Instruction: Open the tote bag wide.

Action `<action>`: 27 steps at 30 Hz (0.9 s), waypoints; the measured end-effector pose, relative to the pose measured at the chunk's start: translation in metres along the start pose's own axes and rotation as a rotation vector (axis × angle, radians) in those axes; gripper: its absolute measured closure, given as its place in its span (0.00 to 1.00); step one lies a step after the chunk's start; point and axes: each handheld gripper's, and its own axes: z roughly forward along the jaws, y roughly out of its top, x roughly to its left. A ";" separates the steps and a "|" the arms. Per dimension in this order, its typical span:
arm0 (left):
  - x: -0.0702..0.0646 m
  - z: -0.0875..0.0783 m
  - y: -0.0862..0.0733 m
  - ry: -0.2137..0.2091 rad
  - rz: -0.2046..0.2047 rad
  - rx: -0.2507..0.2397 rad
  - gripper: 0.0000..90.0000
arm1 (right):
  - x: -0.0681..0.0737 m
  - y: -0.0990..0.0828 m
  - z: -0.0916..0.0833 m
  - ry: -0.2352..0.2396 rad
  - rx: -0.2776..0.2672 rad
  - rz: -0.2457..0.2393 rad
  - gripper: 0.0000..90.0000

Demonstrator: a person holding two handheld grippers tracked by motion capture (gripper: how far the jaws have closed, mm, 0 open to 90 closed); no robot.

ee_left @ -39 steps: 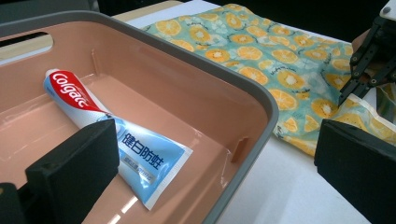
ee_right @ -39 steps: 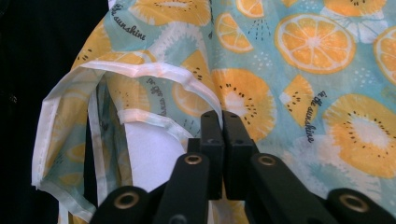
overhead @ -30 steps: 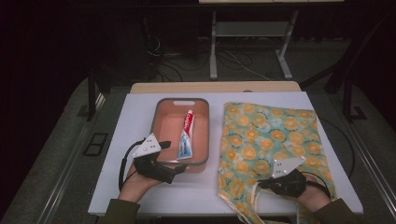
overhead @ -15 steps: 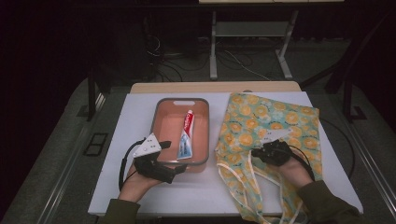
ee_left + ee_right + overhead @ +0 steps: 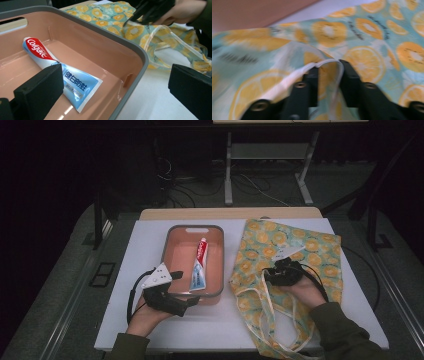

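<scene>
One fabric bag (image 5: 287,270) lies lengthwise, handles toward the person.

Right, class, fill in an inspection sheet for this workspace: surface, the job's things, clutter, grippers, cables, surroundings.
Surface: white table, bare at its front.
Job's things: toothpaste tube lying in the pink tray; fruit-print bag flat beside it.
Clutter: nothing seen.
Grippers: left gripper open, jaws straddling the tray's near wall; right gripper over the bag, jaws have just been opening, bag's edge between them.
Cables: cable loops from the left gripper; floor cables lie behind.
Surroundings: dark room, metal stand behind.
</scene>
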 end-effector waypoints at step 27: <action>-0.001 0.001 0.000 0.008 0.000 0.005 0.00 | 0.047 -0.036 0.002 0.111 0.120 -0.214 0.97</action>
